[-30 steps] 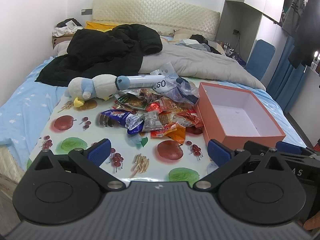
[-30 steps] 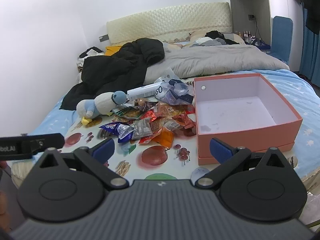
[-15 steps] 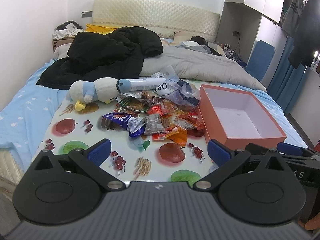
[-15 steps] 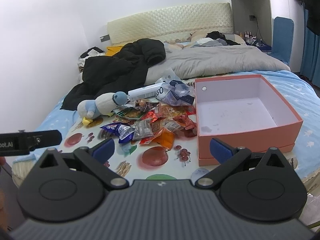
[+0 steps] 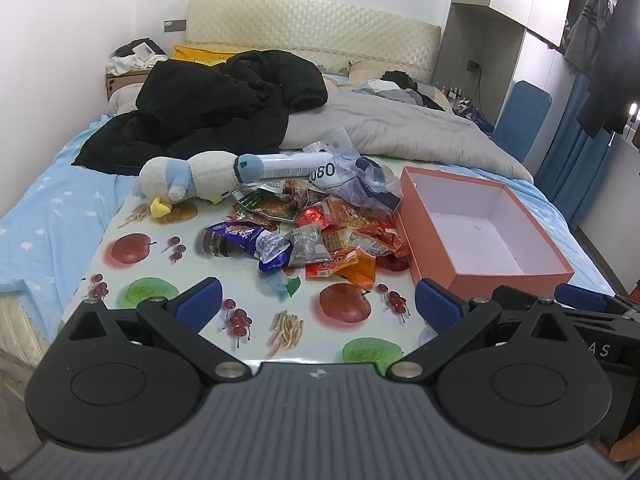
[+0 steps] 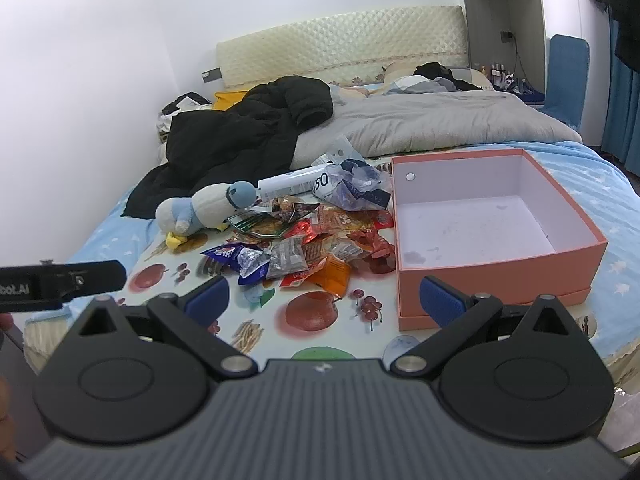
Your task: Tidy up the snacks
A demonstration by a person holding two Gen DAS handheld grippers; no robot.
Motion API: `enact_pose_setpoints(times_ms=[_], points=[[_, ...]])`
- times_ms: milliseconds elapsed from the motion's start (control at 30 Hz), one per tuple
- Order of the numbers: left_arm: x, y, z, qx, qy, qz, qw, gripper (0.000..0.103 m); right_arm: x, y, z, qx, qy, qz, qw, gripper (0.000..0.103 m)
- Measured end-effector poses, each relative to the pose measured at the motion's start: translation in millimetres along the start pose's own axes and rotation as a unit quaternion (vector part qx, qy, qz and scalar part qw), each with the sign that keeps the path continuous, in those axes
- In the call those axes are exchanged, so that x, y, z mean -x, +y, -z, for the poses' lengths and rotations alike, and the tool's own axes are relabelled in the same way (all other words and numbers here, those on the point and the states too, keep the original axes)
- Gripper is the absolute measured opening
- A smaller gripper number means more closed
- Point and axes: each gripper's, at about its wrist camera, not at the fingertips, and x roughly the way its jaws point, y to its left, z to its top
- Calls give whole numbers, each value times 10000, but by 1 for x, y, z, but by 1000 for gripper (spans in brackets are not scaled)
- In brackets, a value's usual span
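snacks point(image 5: 316, 228): loose pile left of box point(image 5: 480, 228), touching it
box: long axis runs away from camera
left gripper point(image 5: 316, 304): wide, empty
right gripper point(image 6: 322, 294): wide, empty

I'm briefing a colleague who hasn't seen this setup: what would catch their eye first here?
Probably the heap of snack packets on the fruit-print mat laid over the bed, bright against everything else. Right beside it stands the open pink box, its white inside bare. At the heap's left lies a plush penguin, with a black coat sprawled behind.
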Motion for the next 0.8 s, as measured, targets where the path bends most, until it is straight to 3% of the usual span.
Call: enact_pose_setpoints(times_ms=[800], points=[[-14,6,11,123,165,39,9998,103,-10,2,7,22,78,87,9999,103]])
